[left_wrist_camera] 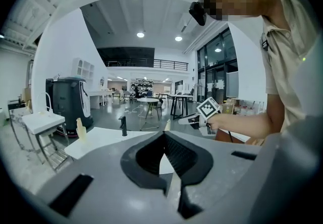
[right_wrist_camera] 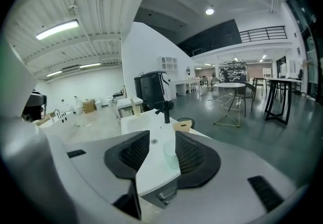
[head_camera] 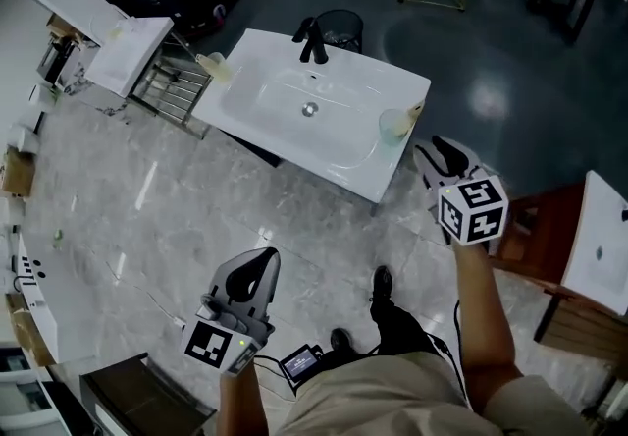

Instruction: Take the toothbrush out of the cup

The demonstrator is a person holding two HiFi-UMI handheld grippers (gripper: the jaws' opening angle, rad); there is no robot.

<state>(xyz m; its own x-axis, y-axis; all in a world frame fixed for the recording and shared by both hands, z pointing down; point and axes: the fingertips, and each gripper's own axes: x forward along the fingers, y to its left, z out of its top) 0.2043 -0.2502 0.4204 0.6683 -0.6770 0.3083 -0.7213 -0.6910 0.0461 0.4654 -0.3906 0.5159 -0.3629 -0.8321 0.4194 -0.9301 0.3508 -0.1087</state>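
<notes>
A translucent green cup (head_camera: 393, 124) stands on the right front corner of the white washbasin (head_camera: 265, 81), with a beige toothbrush (head_camera: 416, 110) leaning out of it. My right gripper (head_camera: 439, 145) is just in front and to the right of the cup, apart from it. In the right gripper view its jaws stand open (right_wrist_camera: 162, 137), with the cup (right_wrist_camera: 170, 154) ahead in the gap and nothing between the pads. My left gripper (head_camera: 263, 256) hangs over the floor, short of the basin, and its jaws are shut and empty (left_wrist_camera: 164, 135). The left gripper view catches the toothbrush (left_wrist_camera: 167, 125) beyond its tips.
A black tap (head_camera: 312, 39) rises at the basin's back, and a pale bottle (head_camera: 212, 65) stands at its left corner. A black bin (head_camera: 341, 28) sits behind. A metal rack (head_camera: 175, 90) is to the left, a wooden stand (head_camera: 554, 228) to the right. The person's shoes (head_camera: 381, 283) are on the marble floor.
</notes>
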